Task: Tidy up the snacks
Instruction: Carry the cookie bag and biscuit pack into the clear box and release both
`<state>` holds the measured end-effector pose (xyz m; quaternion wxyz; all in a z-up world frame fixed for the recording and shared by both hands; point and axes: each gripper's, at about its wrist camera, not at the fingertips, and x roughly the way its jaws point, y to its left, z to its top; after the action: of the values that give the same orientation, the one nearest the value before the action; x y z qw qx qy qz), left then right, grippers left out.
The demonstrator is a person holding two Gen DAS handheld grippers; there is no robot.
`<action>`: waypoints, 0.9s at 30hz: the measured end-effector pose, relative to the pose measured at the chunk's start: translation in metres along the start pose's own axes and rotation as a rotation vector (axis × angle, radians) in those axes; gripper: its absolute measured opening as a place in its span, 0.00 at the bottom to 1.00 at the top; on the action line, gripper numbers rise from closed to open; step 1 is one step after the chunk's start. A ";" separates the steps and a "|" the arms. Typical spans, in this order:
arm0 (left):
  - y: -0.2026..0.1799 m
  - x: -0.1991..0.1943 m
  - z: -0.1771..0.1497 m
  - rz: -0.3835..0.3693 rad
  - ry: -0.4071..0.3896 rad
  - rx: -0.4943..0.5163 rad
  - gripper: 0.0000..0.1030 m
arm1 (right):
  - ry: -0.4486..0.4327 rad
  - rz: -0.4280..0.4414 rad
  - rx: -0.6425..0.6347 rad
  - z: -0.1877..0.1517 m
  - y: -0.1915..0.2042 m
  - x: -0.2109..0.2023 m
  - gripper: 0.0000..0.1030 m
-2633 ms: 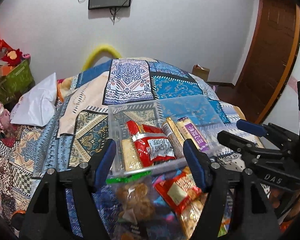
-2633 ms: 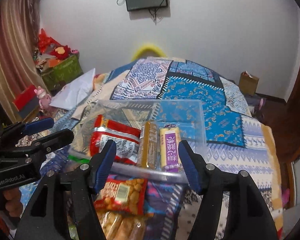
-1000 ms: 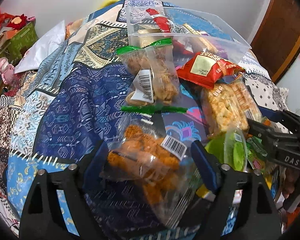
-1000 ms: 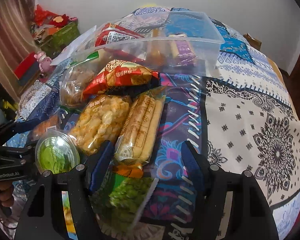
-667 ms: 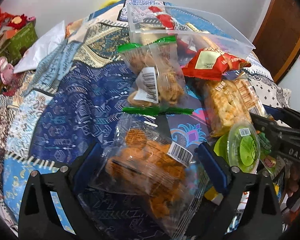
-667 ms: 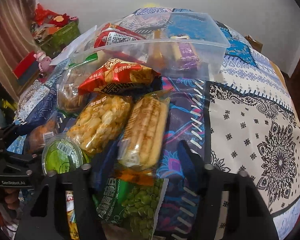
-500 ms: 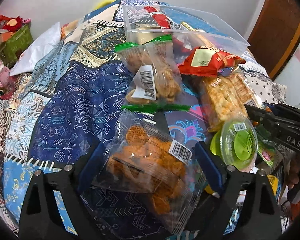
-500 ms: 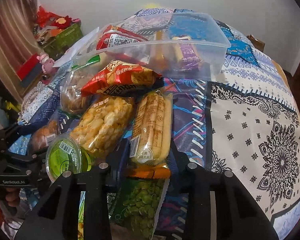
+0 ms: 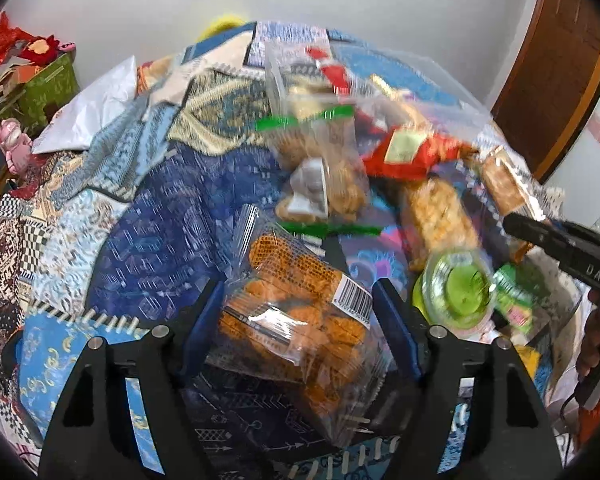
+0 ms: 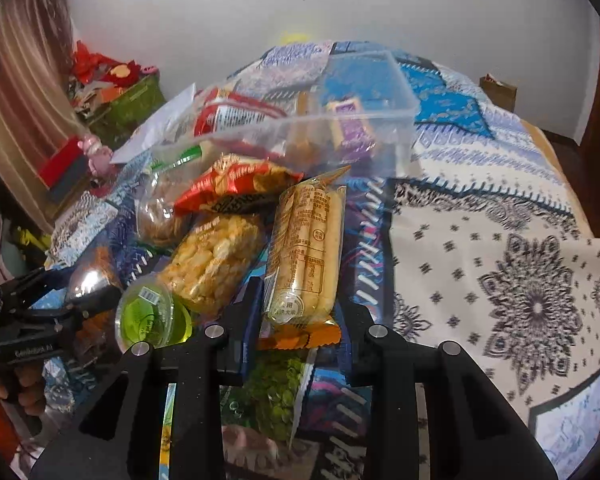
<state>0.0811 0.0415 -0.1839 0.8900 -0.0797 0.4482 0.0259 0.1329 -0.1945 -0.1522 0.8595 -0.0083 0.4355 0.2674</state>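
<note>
My left gripper [image 9: 298,312] is shut on a clear bag of orange fried snacks [image 9: 296,312] and holds it above the bedspread. My right gripper [image 10: 300,308] is shut on a clear pack of yellow roll sticks [image 10: 306,248], gripped at its near end. The clear plastic bin [image 10: 384,80] stands farther back and holds a red packet [image 10: 228,114] and a purple bar [image 10: 350,128]. Loose snacks lie in front of the bin: a red-orange bag [image 10: 236,180], a puffed-corn bag [image 10: 212,260], a green jelly cup [image 10: 152,316], a green-sealed cookie bag [image 9: 324,176].
A green pea packet [image 10: 276,392] lies under my right gripper. The patterned bedspread [image 10: 520,280] covers the bed. A white bag [image 9: 96,116] and a green box of toys [image 9: 40,88] sit at the left. A wooden door [image 9: 552,64] is at the right.
Both grippers dropped from the bin to the loose snacks. The left closed on the orange snack bag and lifted it. The right closed on the roll-stick pack.
</note>
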 end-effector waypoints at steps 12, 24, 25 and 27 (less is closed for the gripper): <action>-0.021 -0.047 0.045 -0.025 -0.164 0.029 0.72 | -0.107 -0.012 -0.007 0.022 0.003 -0.028 0.28; -0.043 -0.047 0.107 -0.045 -0.273 0.053 0.72 | -0.203 -0.012 -0.011 0.063 -0.001 -0.036 0.28; -0.045 -0.045 0.114 -0.047 -0.281 0.054 0.72 | -0.209 -0.013 -0.011 0.066 -0.003 -0.036 0.28; -0.049 -0.043 0.123 -0.049 -0.291 0.055 0.72 | -0.220 -0.015 -0.008 0.073 -0.005 -0.035 0.28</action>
<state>0.1591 0.0146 -0.0717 0.9477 -0.0617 0.3130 0.0031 0.1730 -0.1967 -0.0821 0.9041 0.0143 0.3372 0.2620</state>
